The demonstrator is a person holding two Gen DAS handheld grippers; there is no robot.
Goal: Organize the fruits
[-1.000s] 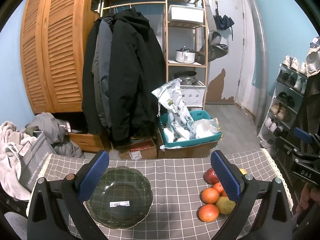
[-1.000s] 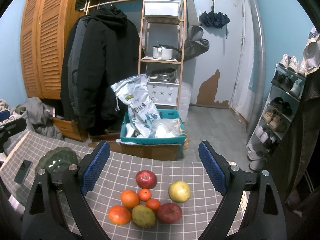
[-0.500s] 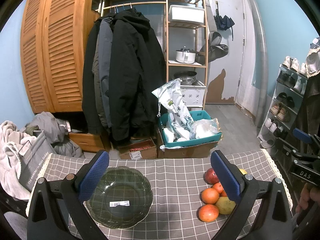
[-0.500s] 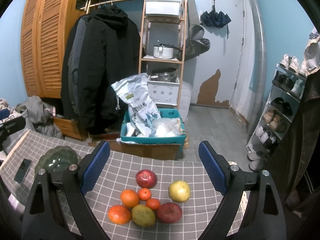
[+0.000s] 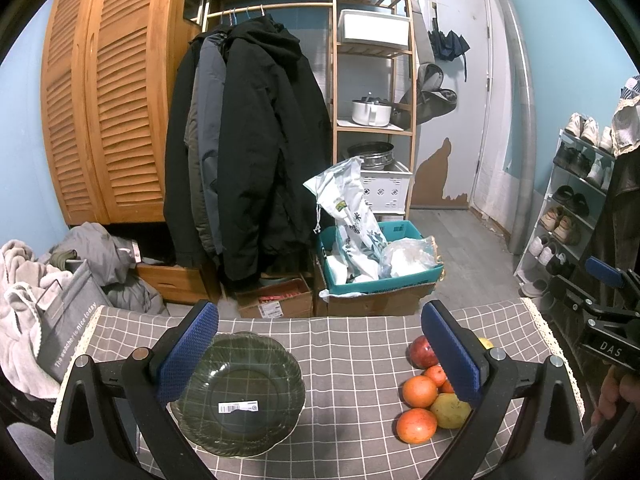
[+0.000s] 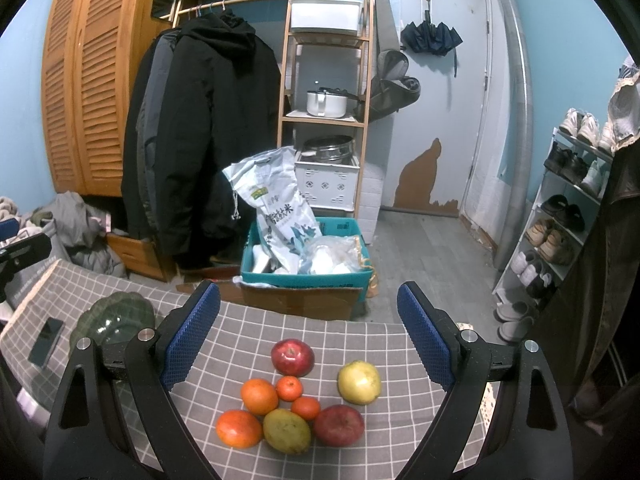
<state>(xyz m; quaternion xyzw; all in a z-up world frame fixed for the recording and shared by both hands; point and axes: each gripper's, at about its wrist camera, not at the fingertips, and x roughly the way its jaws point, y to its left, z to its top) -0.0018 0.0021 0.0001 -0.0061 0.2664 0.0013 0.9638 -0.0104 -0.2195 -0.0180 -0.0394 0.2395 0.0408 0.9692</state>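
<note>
Left gripper (image 5: 320, 354) wide open, empty, above the green plate (image 5: 240, 392); right gripper (image 6: 310, 336) wide open, empty, above the fruits (image 6: 298, 396).

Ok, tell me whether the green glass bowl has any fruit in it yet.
Empty. The green glass bowl shows only a barcode sticker inside; all the fruit sits on the checked cloth.

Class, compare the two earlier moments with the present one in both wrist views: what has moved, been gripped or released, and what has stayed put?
Nothing visibly changed. The left gripper stays open over the green plate, the right gripper stays open above the fruit pile, and neither has taken hold of anything. All the fruits lie on the checked tablecloth as before.
</note>
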